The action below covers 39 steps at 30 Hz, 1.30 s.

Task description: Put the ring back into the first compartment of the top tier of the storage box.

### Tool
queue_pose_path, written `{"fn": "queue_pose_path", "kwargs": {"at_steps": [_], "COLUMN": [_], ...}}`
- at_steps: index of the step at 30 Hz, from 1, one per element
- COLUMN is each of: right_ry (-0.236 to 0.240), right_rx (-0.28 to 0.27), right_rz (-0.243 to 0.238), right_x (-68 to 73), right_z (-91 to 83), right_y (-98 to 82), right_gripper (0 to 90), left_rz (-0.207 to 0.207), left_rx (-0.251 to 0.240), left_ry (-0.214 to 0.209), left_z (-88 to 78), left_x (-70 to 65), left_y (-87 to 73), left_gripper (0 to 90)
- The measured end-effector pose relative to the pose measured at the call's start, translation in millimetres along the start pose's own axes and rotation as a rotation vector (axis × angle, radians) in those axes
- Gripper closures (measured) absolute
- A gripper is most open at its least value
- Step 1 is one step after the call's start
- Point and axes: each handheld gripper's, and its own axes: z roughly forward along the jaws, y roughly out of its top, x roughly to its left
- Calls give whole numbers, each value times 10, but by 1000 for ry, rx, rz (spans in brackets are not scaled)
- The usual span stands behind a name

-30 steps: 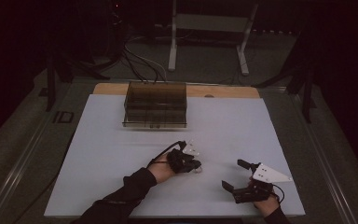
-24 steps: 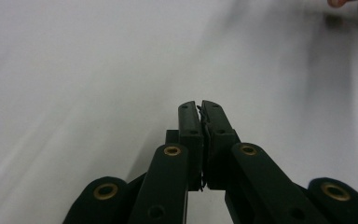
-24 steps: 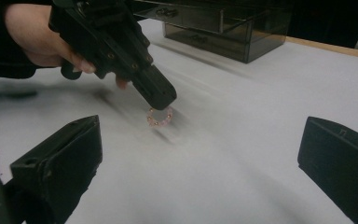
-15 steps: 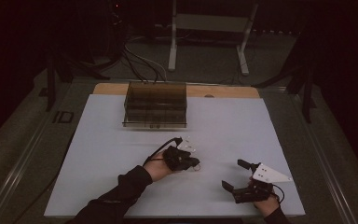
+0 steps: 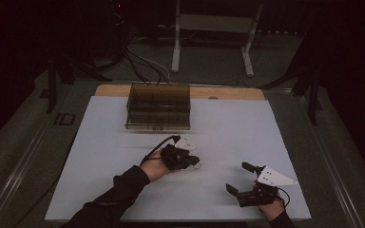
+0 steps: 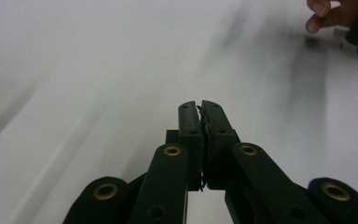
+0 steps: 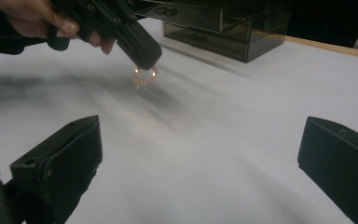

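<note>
With the left gripper [image 7: 142, 51] clamped shut on the small beaded ring [image 7: 144, 77], which hangs from its jaw tips above the white mat [image 5: 228, 137], carry it level toward the dark drawer box [image 5: 158, 105]. Keep the right gripper [image 5: 244, 179], jaws wide apart, resting clear of the path

I am taking the smoky, see-through plastic drawer box [image 5: 158, 106] as my landmark; it is sitting at the far edge of the white table mat [image 5: 100, 152]. Nearer to me than the box, my left gripper [image 5: 194, 160] is hanging over the mat, with a small beaded ring [image 7: 144, 77] dangling under its tip. My right gripper [image 5: 237, 179] is lying nearer still, off to the box's right.
</note>
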Motion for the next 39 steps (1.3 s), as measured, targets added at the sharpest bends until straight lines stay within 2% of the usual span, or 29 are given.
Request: {"fn": "queue_pose_path", "kwargs": {"at_steps": [22, 28, 39], "right_ry": [-3, 1, 2], "right_rx": [1, 3, 3], "right_rz": [2, 2, 2], "right_x": [-1, 2, 1], "right_z": [3, 10, 14], "right_y": [-1, -2, -3], "right_gripper": [0, 0, 0], "left_rz": [-12, -35, -51], "left_rx": [-11, -13, -25], "left_ry": [35, 38, 65], "left_z": [-310, -389, -552], "left_x": [149, 213, 298], "left_y": [16, -11, -49], "left_gripper": [900, 900, 900]}}
